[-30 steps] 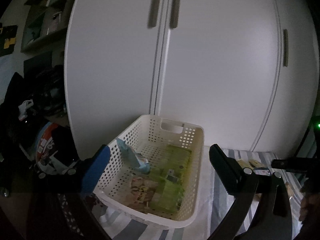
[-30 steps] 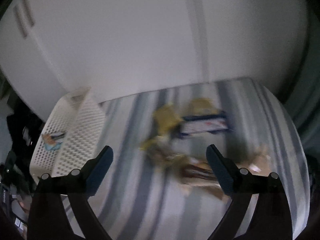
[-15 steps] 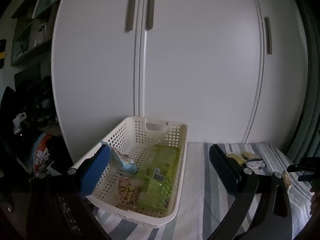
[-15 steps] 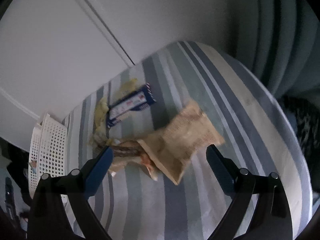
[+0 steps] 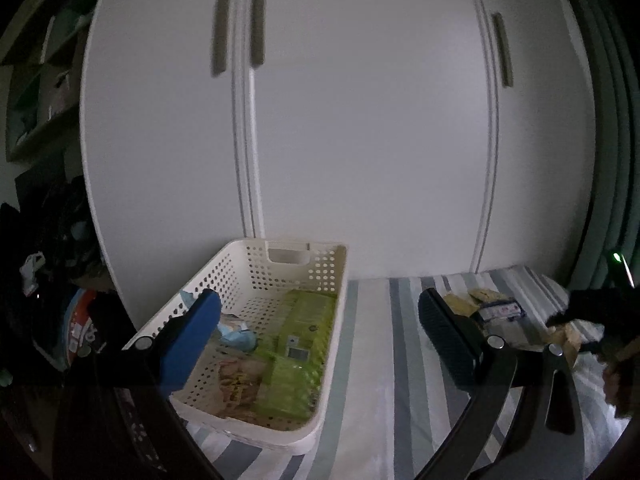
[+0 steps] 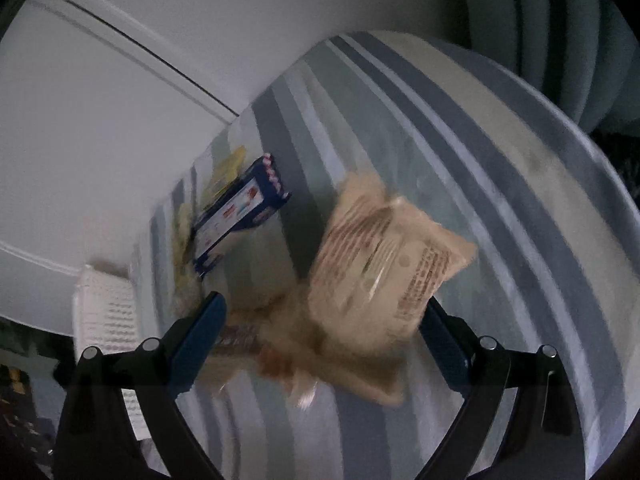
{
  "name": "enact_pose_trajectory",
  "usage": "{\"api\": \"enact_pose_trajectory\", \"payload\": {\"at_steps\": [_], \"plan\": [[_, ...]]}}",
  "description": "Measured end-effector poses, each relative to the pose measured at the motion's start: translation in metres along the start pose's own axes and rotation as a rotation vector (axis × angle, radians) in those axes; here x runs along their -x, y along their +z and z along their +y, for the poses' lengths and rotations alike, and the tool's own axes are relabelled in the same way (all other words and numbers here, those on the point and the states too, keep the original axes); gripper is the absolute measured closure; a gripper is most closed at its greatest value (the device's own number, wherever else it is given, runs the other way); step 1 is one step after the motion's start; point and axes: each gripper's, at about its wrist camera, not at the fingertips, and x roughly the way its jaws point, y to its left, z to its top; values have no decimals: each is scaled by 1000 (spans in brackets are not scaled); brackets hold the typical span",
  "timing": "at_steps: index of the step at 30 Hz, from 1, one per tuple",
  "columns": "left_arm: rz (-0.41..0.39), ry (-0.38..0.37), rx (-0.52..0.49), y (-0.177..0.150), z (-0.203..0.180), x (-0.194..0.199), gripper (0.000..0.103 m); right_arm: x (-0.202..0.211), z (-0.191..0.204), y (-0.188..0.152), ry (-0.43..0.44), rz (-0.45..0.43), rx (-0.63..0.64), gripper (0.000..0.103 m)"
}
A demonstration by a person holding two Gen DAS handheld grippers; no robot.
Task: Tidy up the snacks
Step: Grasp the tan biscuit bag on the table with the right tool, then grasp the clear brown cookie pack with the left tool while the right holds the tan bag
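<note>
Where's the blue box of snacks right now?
In the right wrist view the blue box lies on the striped cloth, upper left of the tan bag, with yellow packets beside it near the wardrobe.

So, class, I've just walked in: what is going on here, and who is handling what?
A person is sorting snacks with a gripper in each hand. The right gripper is open, closing in on a beige packet lying on the striped cloth beside a blue box. The left gripper is open and empty, held near the white basket, which already holds a green packet and a few others.
</note>
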Motion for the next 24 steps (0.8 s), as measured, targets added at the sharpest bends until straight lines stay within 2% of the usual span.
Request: {"api": "enact_pose_trajectory", "payload": {"at_steps": [5,6,10,15,21,24], "plan": [[4,-14,-70,-5,-20,-1,3,-11,18,13,-116,-49,128,10],[8,-19,-80,-6,-24,-2,3,-13,20,15,-134,-48,149,14],[30,-37,-123,-5,-40,-5,3,-19,22,14,-170,-31,211,45],[88,-112,-127,-2,-59,-13,3,-15,17,8,-153,-40,291,47],[285,-338,12,3,-79,-51,3,-5,7,5,-58,-74,281,48],[410,-367,59,-3,-91,-80,3,-1,0,3,-17,-93,259,48]]}}
